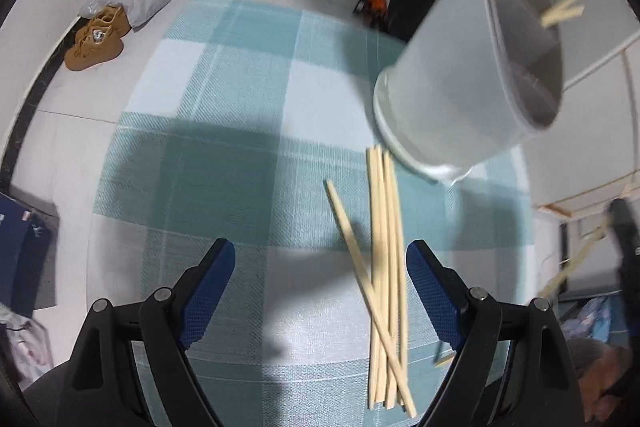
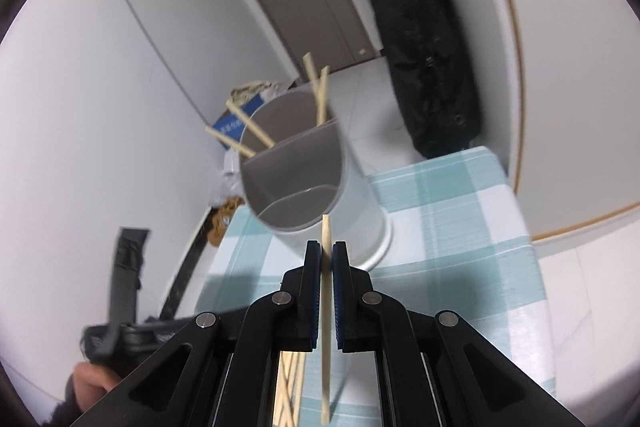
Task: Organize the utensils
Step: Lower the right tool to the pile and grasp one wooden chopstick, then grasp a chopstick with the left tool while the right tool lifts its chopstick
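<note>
Chopstick (image 2: 326, 291) sits clamped upright in the right gripper (image 2: 327, 255), just short of the grey holder (image 2: 316, 187). Left gripper (image 1: 320, 267) hangs wide apart over the loose bundle (image 1: 386, 279) on the checked cloth (image 1: 224, 107). Thin pinch; the stick could swivel and miss the rim.

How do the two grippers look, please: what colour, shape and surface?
Both the left gripper and the right gripper have glossy black plastic linkage arms joined by round silver pins. Their fingers carry flat blue pads with fine dotted texture. No cables or markings show.
</note>
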Demonstrator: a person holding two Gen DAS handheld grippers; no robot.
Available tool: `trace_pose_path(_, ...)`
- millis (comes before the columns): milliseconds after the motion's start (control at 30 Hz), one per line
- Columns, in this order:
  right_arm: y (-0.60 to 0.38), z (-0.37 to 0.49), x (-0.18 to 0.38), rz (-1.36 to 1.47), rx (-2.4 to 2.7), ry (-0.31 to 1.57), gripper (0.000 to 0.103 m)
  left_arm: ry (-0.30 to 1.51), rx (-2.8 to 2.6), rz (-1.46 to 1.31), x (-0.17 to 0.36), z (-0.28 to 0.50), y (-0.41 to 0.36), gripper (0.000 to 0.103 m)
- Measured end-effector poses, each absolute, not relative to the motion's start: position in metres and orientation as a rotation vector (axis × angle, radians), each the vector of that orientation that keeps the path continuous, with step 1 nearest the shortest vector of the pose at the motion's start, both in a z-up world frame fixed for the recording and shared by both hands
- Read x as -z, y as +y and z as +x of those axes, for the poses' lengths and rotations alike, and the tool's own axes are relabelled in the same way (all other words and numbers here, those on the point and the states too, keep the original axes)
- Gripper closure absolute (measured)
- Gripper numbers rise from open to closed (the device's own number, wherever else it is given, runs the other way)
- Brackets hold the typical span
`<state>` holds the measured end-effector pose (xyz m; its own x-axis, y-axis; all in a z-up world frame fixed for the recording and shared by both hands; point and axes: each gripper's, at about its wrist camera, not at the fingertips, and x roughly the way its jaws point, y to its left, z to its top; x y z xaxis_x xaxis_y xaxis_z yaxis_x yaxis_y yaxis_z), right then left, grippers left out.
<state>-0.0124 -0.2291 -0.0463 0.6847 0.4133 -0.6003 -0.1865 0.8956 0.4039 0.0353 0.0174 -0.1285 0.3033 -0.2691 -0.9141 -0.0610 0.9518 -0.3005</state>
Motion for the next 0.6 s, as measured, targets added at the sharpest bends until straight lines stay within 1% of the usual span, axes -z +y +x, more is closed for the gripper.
trace_pose_path(67,-0.241,-0.015,0.045,0.346,-0.340,0.728,0.098,1.269,0.121,-0.301,0.131,0.032,0.017,0.023)
trace_pose_path(200,-0.256,-0.022,0.043,0.365,-0.342,0.708,0.098,1.292,0.076,-0.308,0.133,0.030,0.019,0.024)
trace_pose_path(267,-0.263,-0.024,0.041,0.373,-0.345,0.697,0.098,1.296,0.060,-0.303,0.133,0.032,0.019,0.033)
trace_pose_path(500,-0.277,-0.031,0.039,0.407,-0.354,0.688,0.098,1.298,-0.009,-0.232,0.134,0.036,0.003,0.034)
trace_pose_path(567,-0.279,-0.031,0.040,0.414,-0.355,0.694,0.098,1.292,-0.036,-0.190,0.135,0.036,-0.002,0.044)
trace_pose_path(600,-0.280,-0.033,0.040,0.419,-0.357,0.696,0.098,1.290,-0.057,-0.156,0.135,0.035,-0.004,0.047)
